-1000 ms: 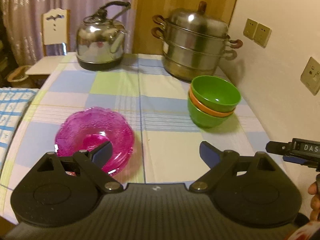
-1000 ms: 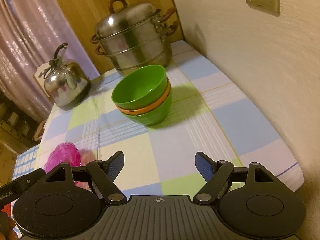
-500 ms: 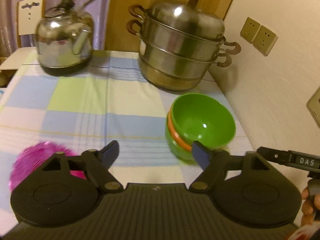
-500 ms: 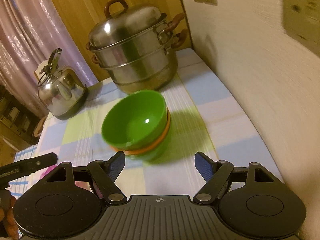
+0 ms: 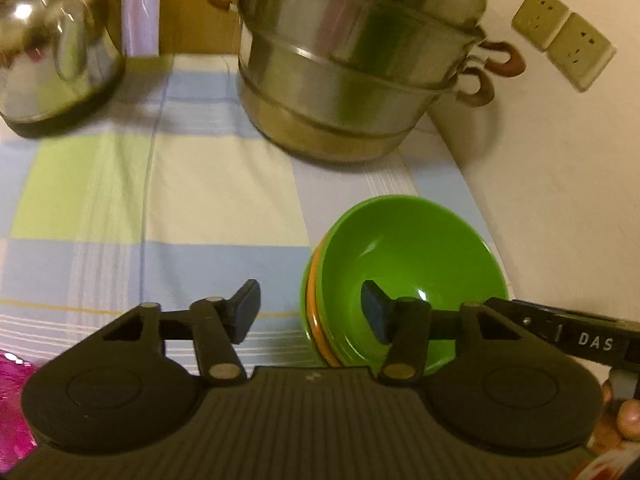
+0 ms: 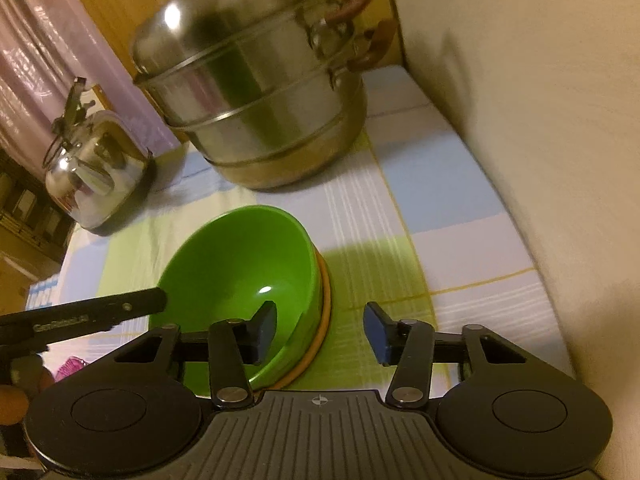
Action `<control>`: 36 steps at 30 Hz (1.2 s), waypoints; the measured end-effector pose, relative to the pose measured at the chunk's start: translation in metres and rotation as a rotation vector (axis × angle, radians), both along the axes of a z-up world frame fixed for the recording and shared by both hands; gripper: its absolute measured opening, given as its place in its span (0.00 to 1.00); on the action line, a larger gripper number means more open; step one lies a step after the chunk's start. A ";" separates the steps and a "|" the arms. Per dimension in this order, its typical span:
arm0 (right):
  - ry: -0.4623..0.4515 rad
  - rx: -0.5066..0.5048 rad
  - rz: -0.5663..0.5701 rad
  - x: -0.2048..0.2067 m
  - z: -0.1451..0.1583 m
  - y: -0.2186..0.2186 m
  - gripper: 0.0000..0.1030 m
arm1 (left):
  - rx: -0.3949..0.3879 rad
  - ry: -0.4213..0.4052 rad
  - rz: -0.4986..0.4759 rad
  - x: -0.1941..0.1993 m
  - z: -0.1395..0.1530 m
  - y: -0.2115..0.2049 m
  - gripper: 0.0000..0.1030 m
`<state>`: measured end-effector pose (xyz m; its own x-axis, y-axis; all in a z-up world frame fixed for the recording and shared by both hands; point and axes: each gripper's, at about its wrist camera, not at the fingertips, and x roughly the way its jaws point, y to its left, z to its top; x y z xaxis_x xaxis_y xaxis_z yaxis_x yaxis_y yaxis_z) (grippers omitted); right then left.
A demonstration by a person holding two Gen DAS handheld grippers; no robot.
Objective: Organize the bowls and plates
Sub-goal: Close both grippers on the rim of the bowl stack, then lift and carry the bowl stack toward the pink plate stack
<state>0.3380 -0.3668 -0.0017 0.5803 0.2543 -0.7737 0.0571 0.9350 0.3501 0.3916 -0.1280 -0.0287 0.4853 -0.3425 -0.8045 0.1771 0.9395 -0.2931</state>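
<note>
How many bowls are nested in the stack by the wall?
3: green top bowl, an orange bowl showing only its rim under it, and a green bottom bowl. More could be hidden inside.

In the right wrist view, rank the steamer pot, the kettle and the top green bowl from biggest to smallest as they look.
1. steamer pot
2. top green bowl, though it lies nearer the camera
3. kettle, farthest back

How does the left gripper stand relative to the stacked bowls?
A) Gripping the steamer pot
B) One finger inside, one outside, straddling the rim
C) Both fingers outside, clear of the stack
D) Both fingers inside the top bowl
B: the left gripper straddles the stacked bowls' near rim, jaws closing.
</note>
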 end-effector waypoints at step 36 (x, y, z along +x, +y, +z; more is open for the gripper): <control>0.142 -0.024 -0.008 0.043 -0.047 0.016 0.19 | 0.062 0.111 -0.076 0.025 -0.033 -0.023 0.15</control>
